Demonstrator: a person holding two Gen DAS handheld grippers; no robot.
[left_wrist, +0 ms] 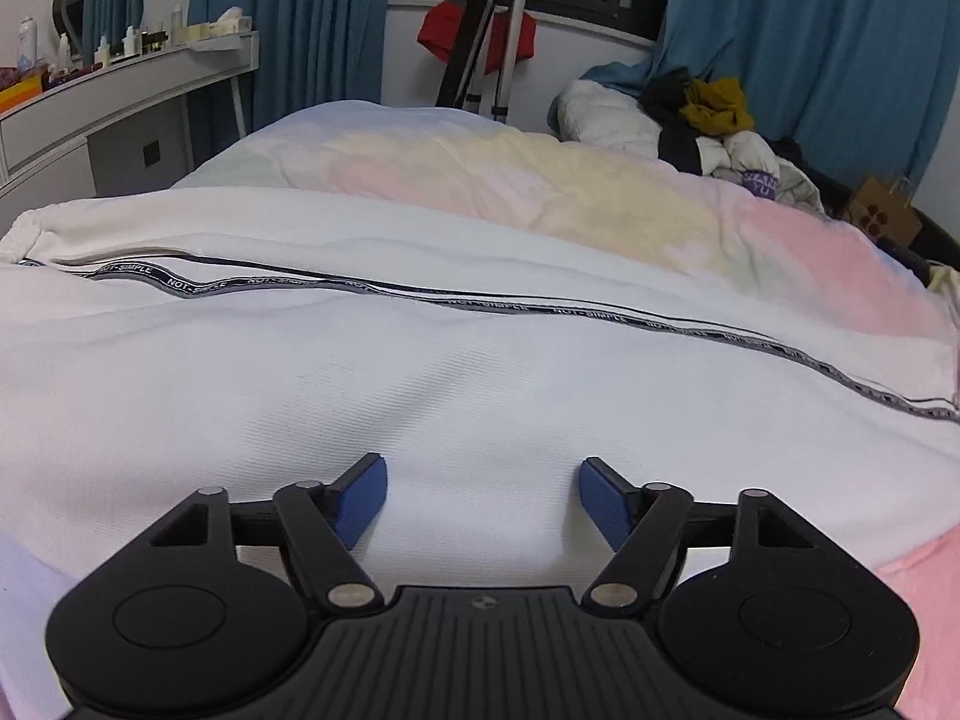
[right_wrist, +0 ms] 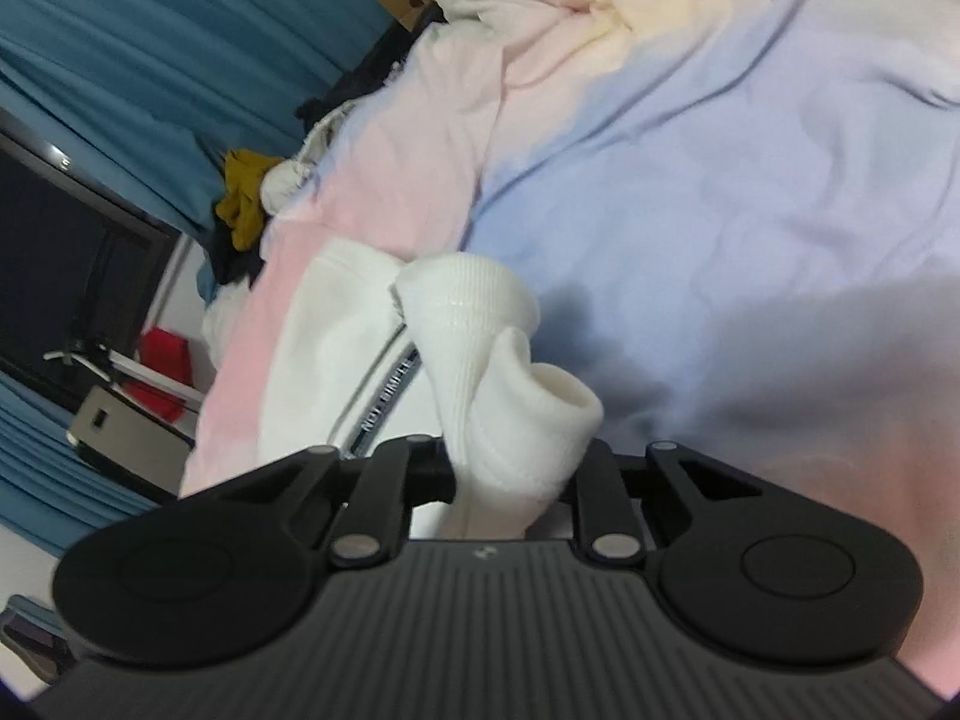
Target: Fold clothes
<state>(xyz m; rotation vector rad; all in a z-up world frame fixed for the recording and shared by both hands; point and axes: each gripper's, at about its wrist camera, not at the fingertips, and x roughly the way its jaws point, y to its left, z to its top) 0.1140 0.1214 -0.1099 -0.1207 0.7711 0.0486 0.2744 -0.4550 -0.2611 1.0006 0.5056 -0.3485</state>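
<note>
White trousers (left_wrist: 420,372) with a black lettered side stripe (left_wrist: 540,306) lie spread across the bed. My left gripper (left_wrist: 483,489) is open, its blue pads just above the white cloth, holding nothing. In the right wrist view my right gripper (right_wrist: 510,468) is shut on the ribbed white cuff (right_wrist: 510,396) of the trousers and holds it lifted above the bed; its fingertips are hidden by the cloth. The rest of the garment (right_wrist: 336,348) trails away to the left.
The bed has a pastel pink, yellow and blue cover (left_wrist: 540,180) (right_wrist: 720,150). A pile of other clothes (left_wrist: 714,120) sits at its far right. A white dresser (left_wrist: 120,102) stands left, a tripod (left_wrist: 480,48) and blue curtains behind.
</note>
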